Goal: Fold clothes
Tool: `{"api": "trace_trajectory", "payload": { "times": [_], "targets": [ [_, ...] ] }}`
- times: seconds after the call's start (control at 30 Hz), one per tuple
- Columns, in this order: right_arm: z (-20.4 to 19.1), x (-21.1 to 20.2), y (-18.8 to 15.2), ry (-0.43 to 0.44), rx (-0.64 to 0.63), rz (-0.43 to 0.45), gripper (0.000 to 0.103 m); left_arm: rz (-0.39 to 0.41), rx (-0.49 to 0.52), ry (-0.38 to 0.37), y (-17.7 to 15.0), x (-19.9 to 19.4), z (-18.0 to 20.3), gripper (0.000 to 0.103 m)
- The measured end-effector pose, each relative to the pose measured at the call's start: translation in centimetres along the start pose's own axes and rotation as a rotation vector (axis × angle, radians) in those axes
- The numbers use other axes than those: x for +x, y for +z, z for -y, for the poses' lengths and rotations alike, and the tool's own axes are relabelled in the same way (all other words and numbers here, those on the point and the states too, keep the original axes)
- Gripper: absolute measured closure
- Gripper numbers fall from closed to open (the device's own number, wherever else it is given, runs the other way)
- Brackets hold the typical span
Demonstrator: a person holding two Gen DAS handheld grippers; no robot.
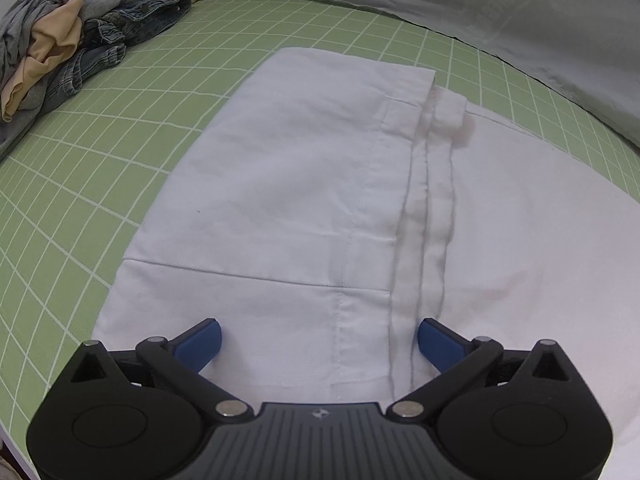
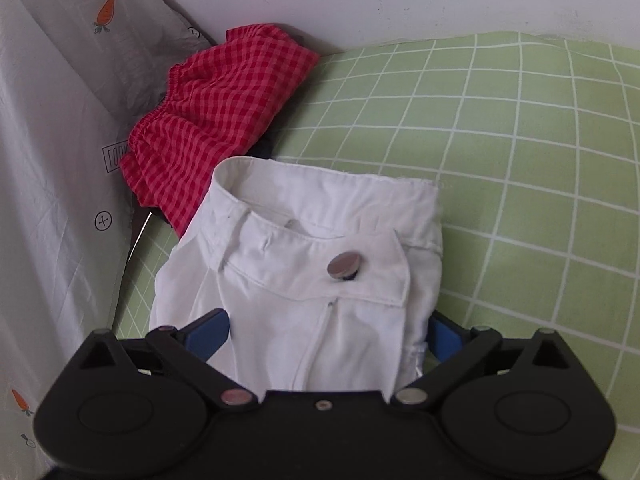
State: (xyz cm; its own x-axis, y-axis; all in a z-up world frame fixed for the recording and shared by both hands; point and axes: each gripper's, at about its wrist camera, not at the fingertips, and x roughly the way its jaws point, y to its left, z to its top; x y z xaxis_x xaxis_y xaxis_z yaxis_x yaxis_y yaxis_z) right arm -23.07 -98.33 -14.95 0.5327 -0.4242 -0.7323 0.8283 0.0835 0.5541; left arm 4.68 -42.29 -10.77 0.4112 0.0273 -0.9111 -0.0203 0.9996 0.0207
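Green grid-patterned bed sheet (image 1: 120,160) carries the white trousers (image 1: 304,184), folded flat and lying lengthwise away from the left gripper (image 1: 319,343) — hem far, seams running near to far. Right gripper (image 2: 329,334) sits over the waistband with its metal button (image 2: 343,264). Both sets of fingers stand wide open, straddling cloth, gripping nothing.

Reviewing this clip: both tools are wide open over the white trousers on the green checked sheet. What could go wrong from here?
1. The left tool straddles the layered hem edges of the white trousers; closing might catch only the top layer, so the fold slips.
2. The right tool sits by the metal button; pinching there may grip poorly.
3. The red gingham garment touches the waistband and could be dragged along.
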Motion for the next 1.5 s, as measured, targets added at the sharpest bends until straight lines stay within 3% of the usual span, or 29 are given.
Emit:
{"api": "trace_trajectory", "payload": {
  "times": [0.13,0.33,0.37,0.43,0.47,0.5,0.6,0.67,0.77,1.0,1.17,1.5],
  "targets": [
    [-0.3,0.5,-0.4,0.017,-0.043,0.011,0.0,0.001,-0.001,0.001,0.0,0.0,0.0,0.0],
    [-1.5,0.9,-0.6,-0.036,-0.128,-0.01,0.001,-0.009,-0.007,0.005,0.3,0.1,0.2,0.0],
    [-1.5,0.8,-0.7,-0.039,-0.14,-0.007,0.006,-0.016,-0.009,0.006,0.4,0.2,0.2,0.0],
    [-1.8,0.7,-0.9,-0.047,-0.214,-0.006,0.026,-0.027,-0.011,0.008,0.6,0.2,0.3,0.0],
    [-2.0,0.6,-1.1,-0.049,-0.263,-0.01,0.044,-0.03,-0.014,0.012,0.6,0.2,0.3,0.0],
    [-2.3,0.4,-1.2,-0.047,-0.31,-0.011,0.055,-0.033,-0.016,0.016,0.7,0.1,0.4,0.0],
    [-2.9,-0.5,-1.2,-0.007,-0.381,-0.004,0.077,-0.029,-0.007,0.019,0.4,-0.2,0.7,0.001],
    [-3.3,-1.3,-1.1,0.012,-0.419,0.013,0.082,-0.006,0.007,-0.022,0.3,-1.1,0.8,0.002],
    [-4.3,-2.7,-1.0,0.038,-0.488,0.046,0.084,0.067,0.016,-0.05,0.1,-3.0,0.6,0.002],
    [-7.9,-6.7,-1.3,0.109,-0.645,0.122,0.086,0.153,-0.081,-0.044,0.1,-6.1,-2.9,0.001],
    [-11.2,-9.2,-2.6,0.153,-0.751,0.18,0.087,0.186,-0.138,-0.033,0.0,-7.8,-6.8,0.001],
    [-16.7,-12.7,-9.1,0.234,-0.867,0.219,0.089,0.178,-0.135,-0.034,-1.0,-8.1,-12.4,0.001]
  ]
}}
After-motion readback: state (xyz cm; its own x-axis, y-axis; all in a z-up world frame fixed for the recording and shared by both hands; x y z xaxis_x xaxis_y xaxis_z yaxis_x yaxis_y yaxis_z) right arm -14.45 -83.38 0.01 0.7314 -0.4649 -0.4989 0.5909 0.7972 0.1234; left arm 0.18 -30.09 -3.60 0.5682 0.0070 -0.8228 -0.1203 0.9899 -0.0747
